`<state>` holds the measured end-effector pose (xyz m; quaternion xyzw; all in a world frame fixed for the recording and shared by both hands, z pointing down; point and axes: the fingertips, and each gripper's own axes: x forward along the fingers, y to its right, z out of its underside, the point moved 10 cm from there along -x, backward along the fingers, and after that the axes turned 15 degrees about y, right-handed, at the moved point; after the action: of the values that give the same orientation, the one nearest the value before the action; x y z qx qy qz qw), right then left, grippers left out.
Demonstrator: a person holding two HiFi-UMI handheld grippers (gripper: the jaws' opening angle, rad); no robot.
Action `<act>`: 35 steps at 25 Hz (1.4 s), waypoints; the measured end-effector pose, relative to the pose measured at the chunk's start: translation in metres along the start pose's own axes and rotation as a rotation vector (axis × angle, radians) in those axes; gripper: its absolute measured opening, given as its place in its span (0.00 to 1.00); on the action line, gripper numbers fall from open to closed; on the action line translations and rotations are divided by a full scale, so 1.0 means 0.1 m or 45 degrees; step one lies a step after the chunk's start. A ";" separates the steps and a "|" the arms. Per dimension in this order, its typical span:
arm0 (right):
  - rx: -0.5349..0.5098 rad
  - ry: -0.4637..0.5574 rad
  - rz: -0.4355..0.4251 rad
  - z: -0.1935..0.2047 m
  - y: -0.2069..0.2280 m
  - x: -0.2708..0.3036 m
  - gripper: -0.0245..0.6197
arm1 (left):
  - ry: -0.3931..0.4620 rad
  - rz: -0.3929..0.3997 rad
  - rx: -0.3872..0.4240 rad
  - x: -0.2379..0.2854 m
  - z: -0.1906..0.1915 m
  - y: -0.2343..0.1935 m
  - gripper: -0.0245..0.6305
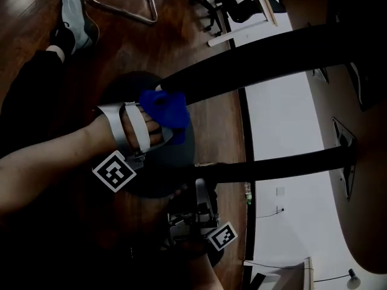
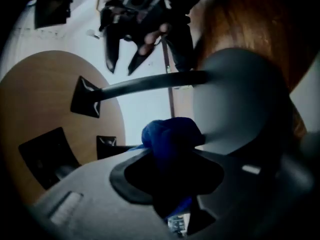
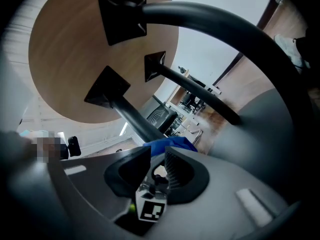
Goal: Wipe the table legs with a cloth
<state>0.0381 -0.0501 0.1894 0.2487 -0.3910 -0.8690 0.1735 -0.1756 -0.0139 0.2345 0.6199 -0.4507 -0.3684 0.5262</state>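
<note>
Left gripper (image 2: 170, 181): grey shell, black jaw pads, silver hand straps (image 1: 136, 128), cube (image 1: 113, 171) with black-and-white square markers. Right gripper (image 3: 157, 171): grey shell, ribbed black pads, second cube (image 1: 222, 235) marked alike. Worn: dark trousers (image 1: 27, 83), pale grey sneaker (image 1: 75, 17), black sock (image 1: 59, 41).

The head view is dim: the floor (image 1: 121, 41) around the left claw (image 1: 166, 118) sinks into shadow, while the white wall (image 1: 284, 119) beyond it shines bright. Both gripper views bulge and darken at their edges. In the left gripper view the blue cloth (image 2: 172, 139) in the claw is blurred; the right gripper view is sharper.
</note>
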 end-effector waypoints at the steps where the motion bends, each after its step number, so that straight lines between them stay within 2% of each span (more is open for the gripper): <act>1: 0.014 0.004 0.002 0.01 0.00 0.02 0.18 | -0.021 0.055 -0.004 0.02 -0.04 0.17 0.27; 5: 0.044 0.013 -0.017 0.05 -0.07 0.06 0.18 | -0.069 0.357 -0.015 -0.04 -0.18 0.74 0.27; 8: 0.060 0.021 -0.019 0.04 -0.08 0.02 0.18 | -0.084 0.592 -0.082 -0.18 -0.26 1.16 0.27; 10: 0.072 0.033 -0.001 0.03 -0.06 -0.04 0.18 | -0.097 0.725 -0.193 -0.25 -0.29 1.40 0.27; 11: 0.074 0.040 0.009 0.01 -0.04 -0.07 0.18 | -0.102 0.773 -0.285 -0.27 -0.30 1.47 0.27; 13: 0.074 0.055 0.026 -0.04 -0.01 -0.14 0.18 | -0.111 0.833 -0.543 -0.29 -0.29 1.54 0.27; 16: 0.077 0.086 0.044 -0.12 0.01 -0.21 0.18 | -0.139 0.850 -0.918 -0.32 -0.17 1.48 0.25; 20: 0.080 0.122 0.052 -0.17 0.00 -0.26 0.18 | -0.223 0.812 -1.310 -0.35 0.02 1.31 0.24; 23: 0.085 0.119 0.043 -0.14 0.00 -0.25 0.18 | -0.336 0.769 -1.591 -0.42 0.27 1.24 0.24; 26: 0.093 0.117 0.053 -0.10 0.01 -0.26 0.18 | -0.460 0.729 -1.722 -0.47 0.44 1.29 0.24; 32: 0.103 0.104 0.040 -0.05 0.00 -0.23 0.18 | -0.624 0.614 -1.856 -0.46 0.71 1.39 0.24; 35: 0.107 0.099 0.046 -0.05 0.02 -0.23 0.18 | -0.709 0.481 -1.899 -0.43 0.97 1.42 0.24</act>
<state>0.0604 -0.0427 0.1947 0.2821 -0.4245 -0.8382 0.1938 -0.3044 -0.0098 0.3568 -0.0937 -0.2982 -0.6171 0.7221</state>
